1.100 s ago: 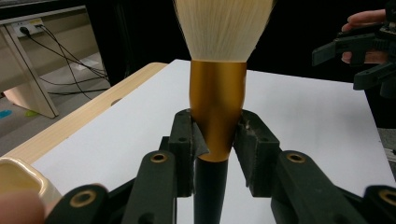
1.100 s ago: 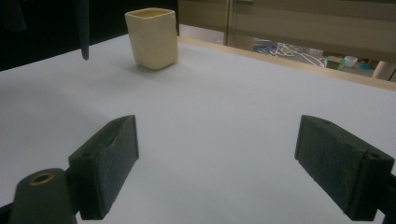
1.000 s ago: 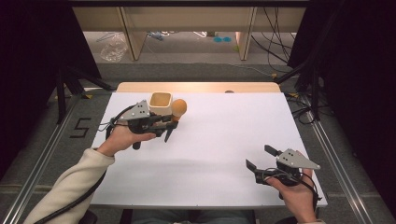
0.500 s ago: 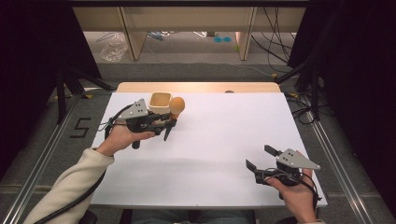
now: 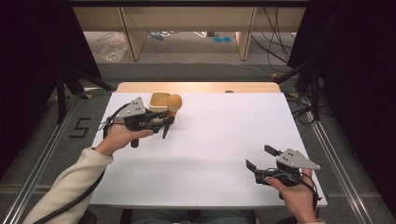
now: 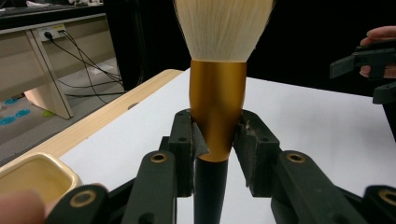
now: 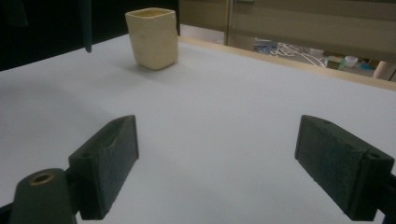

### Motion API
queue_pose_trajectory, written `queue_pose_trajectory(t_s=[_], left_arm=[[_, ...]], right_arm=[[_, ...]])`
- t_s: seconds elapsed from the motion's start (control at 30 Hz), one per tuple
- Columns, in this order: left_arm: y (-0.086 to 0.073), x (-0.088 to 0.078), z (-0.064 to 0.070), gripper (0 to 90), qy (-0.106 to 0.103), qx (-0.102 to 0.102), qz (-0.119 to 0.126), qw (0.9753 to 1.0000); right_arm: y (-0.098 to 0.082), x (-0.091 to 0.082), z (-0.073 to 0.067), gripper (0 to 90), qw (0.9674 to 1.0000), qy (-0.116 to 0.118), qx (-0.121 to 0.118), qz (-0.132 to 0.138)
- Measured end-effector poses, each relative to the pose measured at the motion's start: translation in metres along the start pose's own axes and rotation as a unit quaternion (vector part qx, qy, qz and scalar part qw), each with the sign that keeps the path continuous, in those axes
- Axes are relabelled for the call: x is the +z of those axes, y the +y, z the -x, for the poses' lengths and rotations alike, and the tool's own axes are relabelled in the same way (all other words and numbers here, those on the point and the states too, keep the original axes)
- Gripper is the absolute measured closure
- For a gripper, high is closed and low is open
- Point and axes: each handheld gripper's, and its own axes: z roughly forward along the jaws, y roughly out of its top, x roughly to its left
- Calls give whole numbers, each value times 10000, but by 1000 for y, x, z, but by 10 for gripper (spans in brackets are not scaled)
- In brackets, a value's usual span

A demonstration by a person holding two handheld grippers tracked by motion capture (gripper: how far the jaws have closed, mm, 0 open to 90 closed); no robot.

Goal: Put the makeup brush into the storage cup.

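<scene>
The right gripper (image 5: 259,164) rests near the front edge of the white table (image 5: 224,140), its fingers wide apart with nothing between them. Farther back, the left gripper (image 5: 167,122) has its fingers clamped on the gold-ferruled, black-handled makeup brush (image 6: 218,112), just beside the cream square ceramic cup (image 5: 159,99).

On the white desk (image 5: 210,149), the left claw (image 5: 164,122) sits near the far-left part of the surface, held in a hand with a cream sleeve (image 5: 70,184) coming in from the bottom left. Its jaws are clamped on a brush (image 5: 172,109), whose rounded tan head stands upright just beside a cream square cup (image 5: 159,99); whether head and cup touch cannot be told. The brush's dark handle slants down toward the desk. The right claw (image 5: 259,158) lies well apart, near the front-right corner, its jaws spread with nothing between them, pointing left across the desk.
</scene>
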Motion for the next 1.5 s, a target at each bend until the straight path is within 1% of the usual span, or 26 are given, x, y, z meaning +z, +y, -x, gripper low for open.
queue_pose_trajectory(t_s=[0.07,0.2,0.27,0.33,0.43,0.5,0.67,0.7,0.73,0.8,0.87,0.97,1.03,1.1,1.23,1.27,1.3,1.33,1.5], left_arm=[[0,0,0,690,18,-29,19,10000],[1,-1,-1,690,52,-25,33,10000],[1,-2,-2,690,86,-17,3,10000],[1,-2,-3,690,101,-23,36,9999],[0,-3,-4,690,167,-80,43,9998],[0,-3,-5,690,207,-68,33,9998],[0,-2,-6,690,250,-153,79,9995],[0,-3,-6,691,263,-122,66,9996],[1,-3,-7,690,263,-145,63,9995],[1,-3,-8,690,288,-130,67,9995],[0,-3,-8,690,312,-153,93,9994],[0,-4,-10,690,302,-257,131,9991],[0,-5,-11,690,351,-268,106,9990],[0,-4,-11,690,366,-295,133,9988],[0,-5,-12,690,444,-263,122,9986],[0,-5,-13,690,434,-230,128,9987],[0,-5,-12,690,475,-290,145,9983],[0,-6,-13,690,485,-270,142,9984],[0,-6,-15,690,566,-330,191,9977]], right_arm=[[0,0,0,146,10000,0,9,2],[0,0,0,146,10000,2,-4,-31],[0,0,0,146,10000,2,-3,-32],[0,0,0,146,10000,3,-2,-36],[0,0,0,146,10000,3,0,-40],[0,0,0,146,10000,5,-1,-46],[0,0,0,146,10000,7,0,-45],[0,0,0,146,10000,7,-2,-44],[0,0,0,146,10000,6,4,-41],[0,0,0,146,10000,4,6,-34],[0,-1,0,146,10000,3,1,-70],[0,0,0,146,10000,8,8,-9],[0,0,0,146,10000,4,9,-27],[0,0,0,146,10000,5,10,-28],[0,0,0,146,10000,5,8,-34],[0,0,0,146,10000,6,9,-32],[0,0,0,146,10000,17,10,-5],[0,0,0,146,10000,13,7,-7],[0,0,0,146,10000,5,9,-8]])
